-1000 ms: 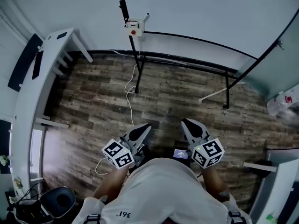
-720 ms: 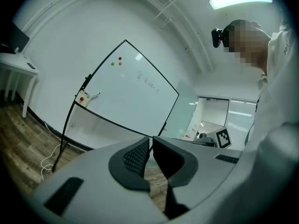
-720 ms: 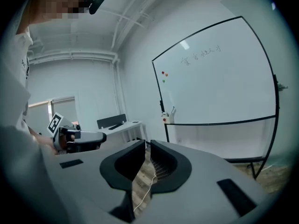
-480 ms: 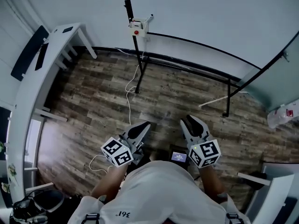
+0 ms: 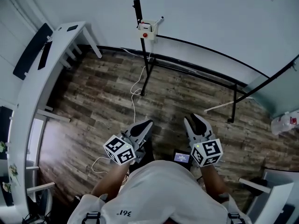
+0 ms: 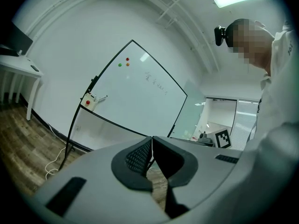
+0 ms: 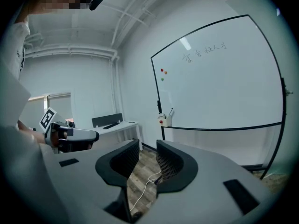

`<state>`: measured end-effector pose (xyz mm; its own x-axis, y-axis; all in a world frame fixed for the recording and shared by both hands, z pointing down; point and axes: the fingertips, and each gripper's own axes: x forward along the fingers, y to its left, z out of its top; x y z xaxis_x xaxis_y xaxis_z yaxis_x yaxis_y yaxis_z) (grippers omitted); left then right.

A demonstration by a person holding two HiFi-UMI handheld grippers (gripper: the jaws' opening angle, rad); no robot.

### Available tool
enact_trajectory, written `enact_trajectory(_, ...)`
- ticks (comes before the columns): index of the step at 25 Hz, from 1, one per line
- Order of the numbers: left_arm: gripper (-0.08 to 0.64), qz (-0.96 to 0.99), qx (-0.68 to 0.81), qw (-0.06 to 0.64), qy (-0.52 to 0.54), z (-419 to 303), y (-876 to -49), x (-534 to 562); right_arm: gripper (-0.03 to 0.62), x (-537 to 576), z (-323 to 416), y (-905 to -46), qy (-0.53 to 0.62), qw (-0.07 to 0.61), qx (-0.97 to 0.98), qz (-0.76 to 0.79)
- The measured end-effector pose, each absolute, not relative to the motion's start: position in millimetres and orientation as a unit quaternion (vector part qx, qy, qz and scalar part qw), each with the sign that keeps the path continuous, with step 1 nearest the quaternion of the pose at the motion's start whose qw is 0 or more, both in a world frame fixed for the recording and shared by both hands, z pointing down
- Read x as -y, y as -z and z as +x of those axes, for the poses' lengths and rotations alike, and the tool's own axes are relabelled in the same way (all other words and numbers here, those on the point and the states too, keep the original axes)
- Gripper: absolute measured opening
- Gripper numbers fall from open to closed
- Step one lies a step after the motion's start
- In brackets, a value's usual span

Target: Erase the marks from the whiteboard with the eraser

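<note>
- Whiteboard (image 5: 210, 22) on a black stand (image 5: 145, 73) against the pale wall, well ahead of both grippers across the wood-plank floor (image 5: 93, 101); white face, thin black border, rounded corners.
- Single short line of faint handwriting (image 7: 204, 51) near the top edge, too small to read; toward the board's left side, three small magnets (image 7: 163, 73) in red, orange and green.
- Cream box (image 5: 148, 30) with a red spot fixed at the left end of the bottom rail, a slim white rod poking up from it; contents too small to tell.
- Left gripper (image 5: 146, 125) out in front of the person, fingers (image 6: 135, 157) pressed together, nothing between them.
- Right gripper (image 5: 192, 121) just beside it, fingers (image 7: 173, 164) spread after just opening, only floor and a white cable (image 7: 145, 188) showing through the gap.
- Head view alone: the stand's feet, both marker cubes side by side, a small lit screen (image 5: 181, 157) at the person's waist, and a long white worktop (image 5: 42, 78) along the left wall; mostly the board's lower part in frame.
- Gripper views alone: the whole board face, with the magnets and the full line of writing; in each, the other gripper off to one side.
</note>
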<state>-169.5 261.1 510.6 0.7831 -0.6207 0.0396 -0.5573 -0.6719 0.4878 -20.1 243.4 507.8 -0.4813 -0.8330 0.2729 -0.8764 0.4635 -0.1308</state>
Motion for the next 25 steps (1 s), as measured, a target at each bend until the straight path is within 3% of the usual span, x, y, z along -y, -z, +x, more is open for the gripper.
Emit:
enact_trajectory(16,0.009,0.928,0.275,0.245,0.047,-257.8,-509.0,-93.4,0.123,-83.2,-103.0,-514.1,-0.136,0.096,0.815,0.554)
enact_trajectory(25,0.009,0.929,0.268,0.253,0.042,-265.4,-515.9,-49.8,0.126,-39.8,-115.2,-516.4,-0.140,0.098,0.809,0.563)
